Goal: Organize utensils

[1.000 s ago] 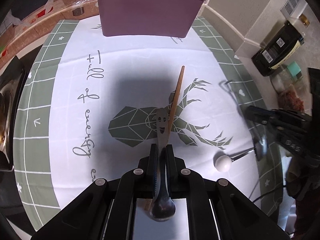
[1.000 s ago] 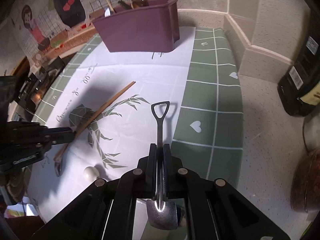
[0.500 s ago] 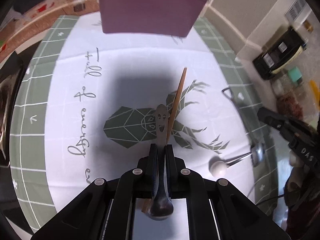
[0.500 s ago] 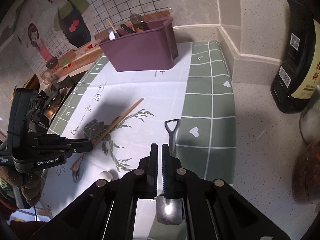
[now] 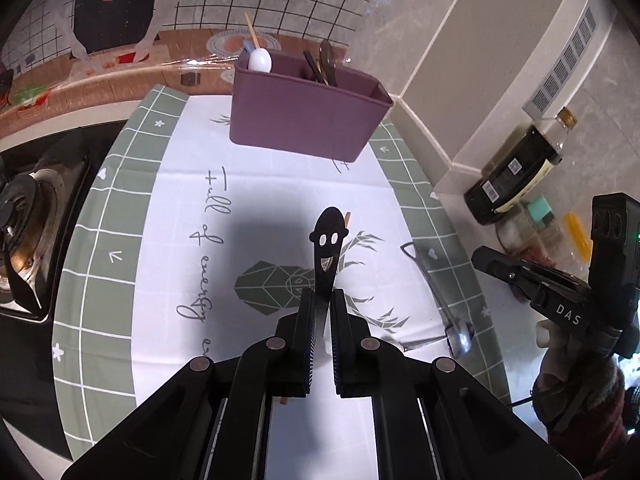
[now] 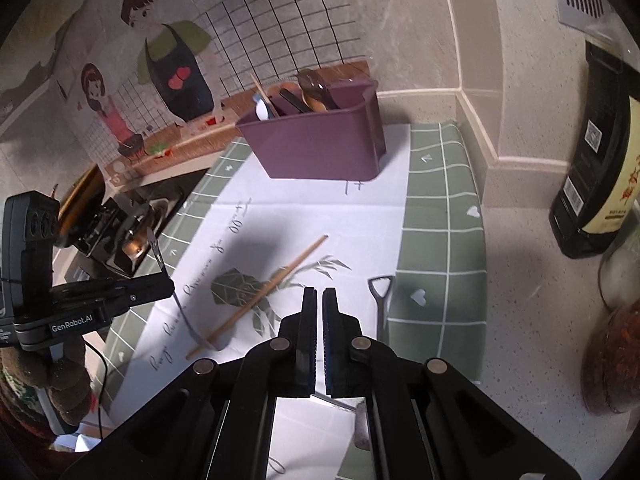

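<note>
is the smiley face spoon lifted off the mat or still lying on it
Lifted. The left gripper is shut on the smiley spoon, and the right wrist view shows it tilted in the air above the mat.

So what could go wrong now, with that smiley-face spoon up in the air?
The left gripper pinches the smiley spoon in its jaws only along the thin handle, so it might swivel or slip on the way. The purple bin already holds several utensils standing up, so the spoon could snag on them going in. The wooden chopstick lies loose on the cloth below; a dropped spoon could knock it.
</note>
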`<state>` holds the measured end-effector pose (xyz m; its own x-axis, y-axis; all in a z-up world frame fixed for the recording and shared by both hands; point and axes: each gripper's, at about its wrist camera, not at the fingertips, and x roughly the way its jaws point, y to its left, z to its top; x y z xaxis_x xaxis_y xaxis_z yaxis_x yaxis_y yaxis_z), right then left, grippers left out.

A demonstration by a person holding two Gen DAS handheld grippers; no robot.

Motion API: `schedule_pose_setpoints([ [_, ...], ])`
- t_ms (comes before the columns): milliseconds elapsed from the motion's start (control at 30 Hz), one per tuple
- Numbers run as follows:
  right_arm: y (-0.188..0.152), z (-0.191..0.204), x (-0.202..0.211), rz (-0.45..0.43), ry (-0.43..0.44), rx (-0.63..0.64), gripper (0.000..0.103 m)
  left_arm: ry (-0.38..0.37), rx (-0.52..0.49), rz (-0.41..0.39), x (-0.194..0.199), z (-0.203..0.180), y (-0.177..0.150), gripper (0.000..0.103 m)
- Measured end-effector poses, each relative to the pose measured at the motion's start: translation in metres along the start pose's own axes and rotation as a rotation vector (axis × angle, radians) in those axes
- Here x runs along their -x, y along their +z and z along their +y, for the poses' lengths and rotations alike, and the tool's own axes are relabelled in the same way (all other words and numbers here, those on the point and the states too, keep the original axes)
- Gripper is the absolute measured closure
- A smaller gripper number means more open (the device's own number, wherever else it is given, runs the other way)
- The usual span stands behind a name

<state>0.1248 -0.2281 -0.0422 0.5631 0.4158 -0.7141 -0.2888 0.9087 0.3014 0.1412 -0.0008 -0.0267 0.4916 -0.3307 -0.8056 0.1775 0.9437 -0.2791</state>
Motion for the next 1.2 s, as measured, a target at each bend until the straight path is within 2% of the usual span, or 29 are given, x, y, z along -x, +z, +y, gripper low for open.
schedule_pose_setpoints([
  [133,0.005,0.0,0.001,0.0,-0.025,0.02,0.1,-0.001,0.003,-0.012,0.005,0.003,0.001,0.103],
  [167,0.005,-0.003,-0.001,0.014,-0.037,0.027,0.097,-0.001,0.0,-0.014,0.006,0.003,0.002,0.103],
  [233,0.002,-0.009,-0.009,0.068,-0.056,0.067,0.097,0.002,-0.006,-0.019,0.008,0.004,0.002,0.103],
  [367,-0.011,-0.014,-0.03,0.152,-0.114,0.125,0.085,-0.006,0.0,-0.019,0.008,0.006,0.003,0.103],
  [500,-0.02,-0.023,-0.053,0.222,-0.139,0.09,0.085,0.002,0.016,-0.006,0.006,0.012,0.002,0.103],
  [733,-0.024,-0.021,-0.07,0.253,-0.212,0.124,0.086,0.031,0.066,0.056,-0.009,0.027,-0.001,0.101],
  [800,-0.024,-0.02,-0.07,0.256,-0.22,0.133,0.09,0.022,0.079,0.08,-0.015,0.029,-0.003,0.1],
  [833,-0.024,-0.02,-0.07,0.26,-0.225,0.14,0.096,0.013,0.091,0.094,-0.018,0.031,-0.003,0.099],
  [900,-0.022,-0.025,-0.068,0.264,-0.187,0.102,0.097,-0.009,0.119,0.12,-0.024,0.033,-0.003,0.098],
  [1067,-0.013,-0.04,-0.051,0.206,-0.089,-0.008,0.098,-0.069,0.263,0.218,-0.051,0.042,-0.003,0.083],
  [1100,-0.01,-0.043,-0.046,0.192,-0.069,-0.023,0.098,-0.069,0.279,0.231,-0.054,0.042,-0.003,0.083],
  [1167,-0.006,-0.045,-0.038,0.168,-0.055,-0.032,0.098,-0.064,0.254,0.24,-0.06,0.036,0.0,0.082],
  [1200,-0.005,-0.045,-0.036,0.162,-0.043,-0.034,0.098,-0.055,0.199,0.242,-0.061,0.029,0.001,0.082],
])
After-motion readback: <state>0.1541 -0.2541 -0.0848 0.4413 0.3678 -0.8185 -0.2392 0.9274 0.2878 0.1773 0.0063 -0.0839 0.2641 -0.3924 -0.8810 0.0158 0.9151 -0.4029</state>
